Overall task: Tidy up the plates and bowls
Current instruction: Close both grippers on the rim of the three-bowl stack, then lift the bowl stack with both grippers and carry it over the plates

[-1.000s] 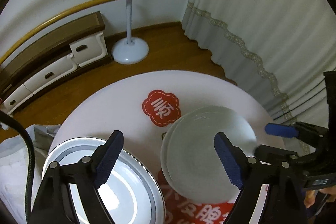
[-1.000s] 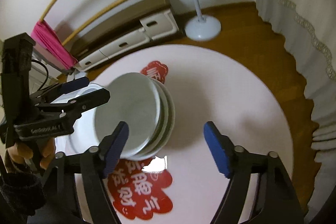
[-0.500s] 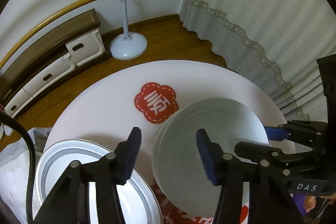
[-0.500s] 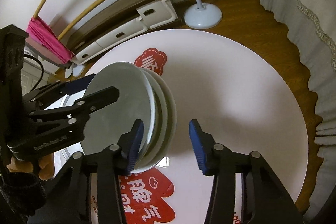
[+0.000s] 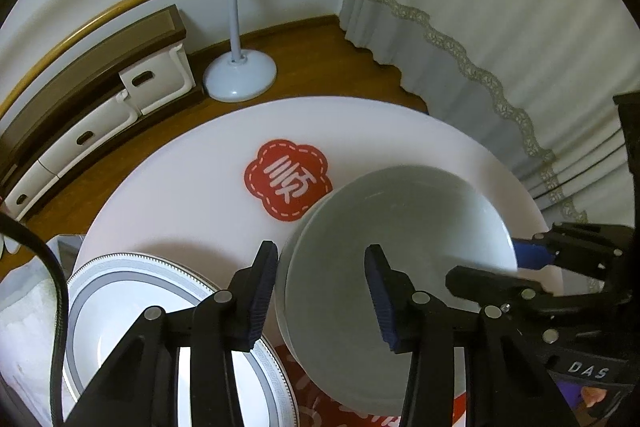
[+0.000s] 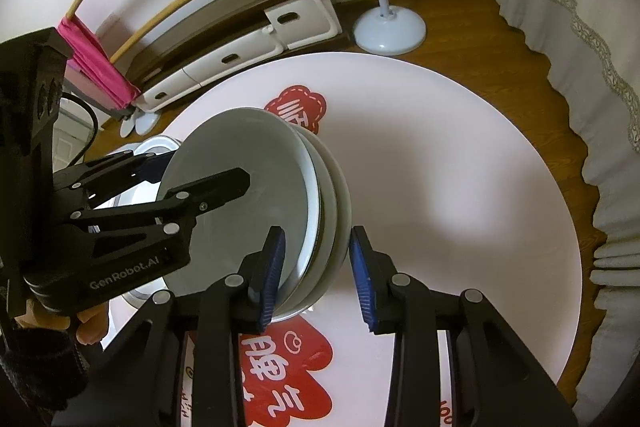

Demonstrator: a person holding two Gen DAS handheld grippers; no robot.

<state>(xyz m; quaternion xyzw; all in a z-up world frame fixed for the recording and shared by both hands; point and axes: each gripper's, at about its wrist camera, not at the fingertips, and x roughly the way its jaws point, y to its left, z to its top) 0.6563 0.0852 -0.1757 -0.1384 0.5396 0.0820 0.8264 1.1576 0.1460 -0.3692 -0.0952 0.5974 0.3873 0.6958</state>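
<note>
Three pale grey-green plates are stacked (image 5: 400, 227) (image 6: 248, 163) on a round white table (image 5: 180, 187) (image 6: 440, 187) with red decals. My left gripper (image 5: 320, 291) (image 6: 188, 175) straddles the stack's left rim, one pad outside and one over the top plate. Its jaws are closing, and no firm pinch shows. Across the stack, my right gripper (image 6: 316, 267) (image 5: 508, 267) straddles the opposite rim. Its jaws are closing too, and a sliver of gap remains at the outer pad. A white plate with a grey patterned band (image 5: 120, 291) (image 6: 154, 145) lies beside the stack.
A white pole stand (image 5: 240, 79) (image 6: 388, 27), low white drawers (image 5: 152, 87) and a long curtain (image 5: 480, 27) ring the table on a wooden floor. Pink cloth (image 6: 96, 67) hangs at the left. A person's hand (image 6: 92, 327) holds the left gripper.
Both grippers' jaws have narrowed from wide apart to close around the stack's rim. The left gripper has come down and in over the stack's left edge. The stack has stayed put.
</note>
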